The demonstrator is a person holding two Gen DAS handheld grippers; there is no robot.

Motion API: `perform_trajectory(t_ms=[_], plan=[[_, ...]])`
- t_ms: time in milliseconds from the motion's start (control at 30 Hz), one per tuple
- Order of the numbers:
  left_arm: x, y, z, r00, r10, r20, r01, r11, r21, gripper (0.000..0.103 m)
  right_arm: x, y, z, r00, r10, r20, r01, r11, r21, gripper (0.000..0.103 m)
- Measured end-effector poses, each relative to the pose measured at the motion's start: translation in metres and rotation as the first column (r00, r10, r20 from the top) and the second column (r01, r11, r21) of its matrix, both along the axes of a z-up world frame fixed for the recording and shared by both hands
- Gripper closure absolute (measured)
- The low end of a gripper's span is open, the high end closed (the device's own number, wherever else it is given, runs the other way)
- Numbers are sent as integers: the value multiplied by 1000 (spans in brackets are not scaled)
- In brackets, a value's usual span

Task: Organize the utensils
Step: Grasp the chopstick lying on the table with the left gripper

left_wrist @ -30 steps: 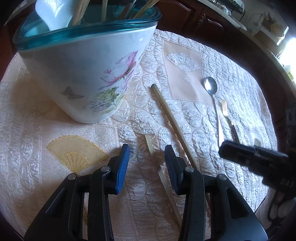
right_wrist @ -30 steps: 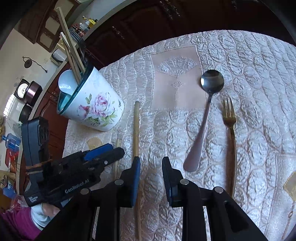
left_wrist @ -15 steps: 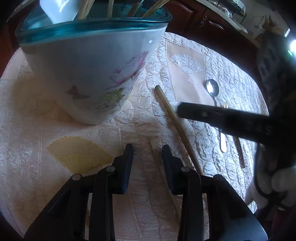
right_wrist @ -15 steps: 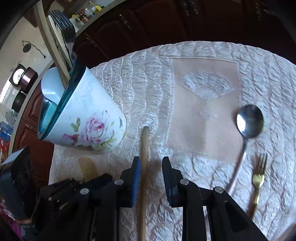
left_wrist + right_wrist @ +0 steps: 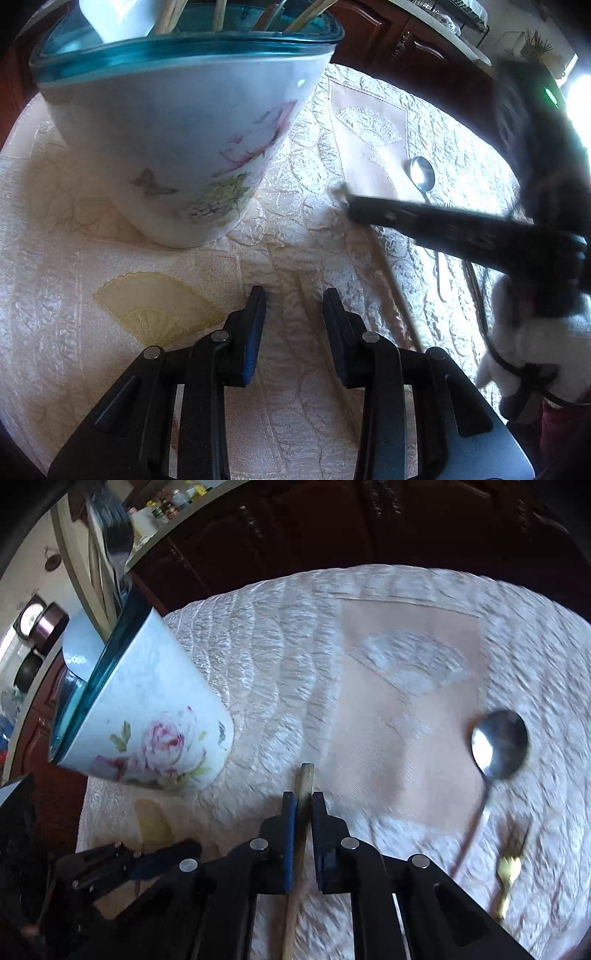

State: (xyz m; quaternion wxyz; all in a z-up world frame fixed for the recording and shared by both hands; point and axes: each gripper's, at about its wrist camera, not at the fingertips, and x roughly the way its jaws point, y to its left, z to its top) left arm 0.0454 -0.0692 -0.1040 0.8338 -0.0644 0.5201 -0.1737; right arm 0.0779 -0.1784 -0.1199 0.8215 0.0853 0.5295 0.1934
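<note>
A white floral cup with a teal rim (image 5: pixel 177 147) stands on the quilted tablecloth and holds several utensils; it also shows in the right wrist view (image 5: pixel 147 716). My right gripper (image 5: pixel 303 801) is shut on a wooden chopstick (image 5: pixel 306 775) near its far end. In the left wrist view the right gripper (image 5: pixel 354 210) reaches in from the right. My left gripper (image 5: pixel 293 295) is open over a second pale chopstick (image 5: pixel 306 291) that lies between its fingers. A steel spoon (image 5: pixel 498 746) and a gold fork (image 5: pixel 509 867) lie to the right.
The table is round, covered by a cream quilted cloth (image 5: pixel 110 258) with fan patches. Dark wooden cabinets (image 5: pixel 332 535) stand behind it. The cup is close in front of the left gripper.
My right gripper moved forward along the chopstick toward the cup and closed on it. My left gripper moved closer to the cup and narrowed slightly, still open.
</note>
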Motion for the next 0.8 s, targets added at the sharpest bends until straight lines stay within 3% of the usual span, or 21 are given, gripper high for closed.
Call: perform_trajectory(t_ms=[67, 267, 500, 567, 667, 800], plan=[[-1, 1, 0, 1000, -4, -1, 4, 1000, 2, 71, -15, -19, 1, 999, -36, -19, 37, 999, 40, 96], [0, 1, 1, 1000, -6, -16, 7, 1000, 9, 71, -46, -40, -5, 997, -33, -75, 36, 999, 36, 96], [7, -16, 4, 999, -38, -27, 40, 997, 69, 73, -35, -36, -5, 997, -14, -78, 12, 1000, -26, 90], [3, -23, 4, 999, -49, -21, 51, 993, 105, 76, -30, -25, -9, 997, -9, -75, 6, 999, -37, 88], [5, -27, 2, 999, -49, -11, 50, 991, 127, 90, -27, -13, -10, 998, 19, -53, -22, 998, -59, 88], [4, -19, 2, 999, -46, -17, 48, 996, 77, 95, -27, -10, -7, 1000, 10, -29, -11, 1000, -10, 94]])
